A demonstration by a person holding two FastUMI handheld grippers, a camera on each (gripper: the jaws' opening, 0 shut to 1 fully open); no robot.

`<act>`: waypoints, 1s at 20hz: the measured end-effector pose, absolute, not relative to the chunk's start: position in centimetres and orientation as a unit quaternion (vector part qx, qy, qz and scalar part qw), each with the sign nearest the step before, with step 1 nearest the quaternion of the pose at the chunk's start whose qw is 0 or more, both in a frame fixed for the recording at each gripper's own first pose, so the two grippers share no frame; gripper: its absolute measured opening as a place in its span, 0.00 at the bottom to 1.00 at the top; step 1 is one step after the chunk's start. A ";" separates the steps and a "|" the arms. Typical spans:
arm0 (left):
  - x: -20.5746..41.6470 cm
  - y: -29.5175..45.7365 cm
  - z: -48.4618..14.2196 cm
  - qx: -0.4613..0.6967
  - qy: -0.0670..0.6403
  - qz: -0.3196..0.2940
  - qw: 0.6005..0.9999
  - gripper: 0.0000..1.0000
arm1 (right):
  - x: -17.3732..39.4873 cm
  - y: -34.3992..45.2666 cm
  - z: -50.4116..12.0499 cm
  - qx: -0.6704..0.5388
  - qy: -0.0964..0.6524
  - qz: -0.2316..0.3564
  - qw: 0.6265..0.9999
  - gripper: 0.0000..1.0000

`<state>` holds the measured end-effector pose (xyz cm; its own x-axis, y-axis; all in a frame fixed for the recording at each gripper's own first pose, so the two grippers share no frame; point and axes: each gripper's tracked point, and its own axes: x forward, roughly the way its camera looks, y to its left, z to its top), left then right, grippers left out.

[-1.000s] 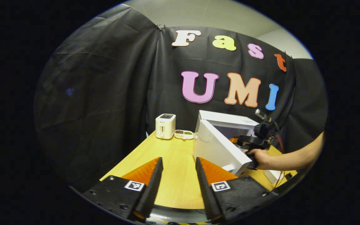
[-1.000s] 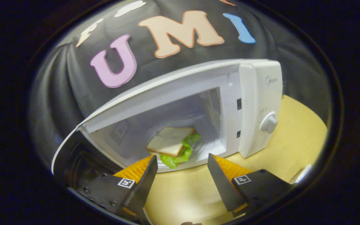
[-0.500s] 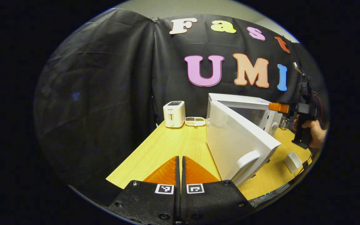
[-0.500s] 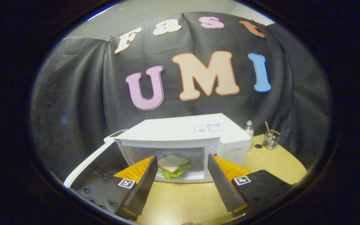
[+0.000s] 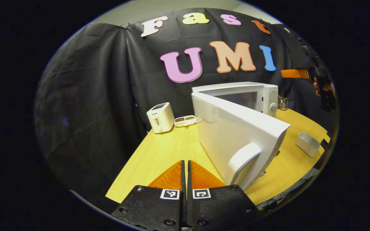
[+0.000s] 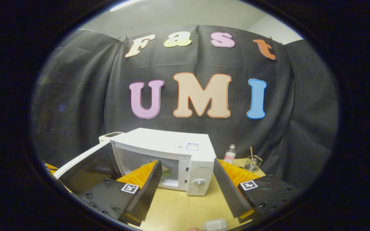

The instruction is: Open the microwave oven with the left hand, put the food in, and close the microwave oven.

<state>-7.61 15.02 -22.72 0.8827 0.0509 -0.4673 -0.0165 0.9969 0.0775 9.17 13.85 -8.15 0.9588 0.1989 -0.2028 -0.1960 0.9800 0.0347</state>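
I am looking at the white microwave [image 6: 172, 150], which is sitting on the wooden table [image 5: 159, 150] against the black cloth wall, with its door [image 5: 236, 128] standing wide open. In the right gripper view a glimpse of the food [image 6: 169, 173], bread with green lettuce, is showing inside the cavity, partly hidden behind my own finger. In the left gripper view the open door is swinging out toward me, its handle [image 5: 244, 158] lying just beside my left gripper [image 5: 185, 175], whose two fingers are pressing together with nothing between them. My right gripper [image 6: 187, 179] is hanging in front of the microwave, fingers spread wide apart and holding nothing. A white toaster [image 5: 160, 117] and a small dish of seasonings [image 5: 185, 120] are sitting left of the door. A small white container [image 5: 307, 144] is resting near the table's right edge. A plastic bottle [image 6: 230, 154] and a glass with a stick [image 6: 252, 163] are standing right of the microwave.
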 end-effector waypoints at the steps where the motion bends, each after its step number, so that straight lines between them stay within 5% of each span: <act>1: -7.5 14.2 -23.1 0.033 0.245 0.012 0.969 0.01 | 9.1 13.4 -7.7 0.000 0.099 0.099 0.990 0.98; 20: -2.3 2.0 -22.0 0.059 0.228 -0.103 0.966 0.01 | 9.1 6.2 -5.9 -0.009 0.091 0.081 0.993 0.96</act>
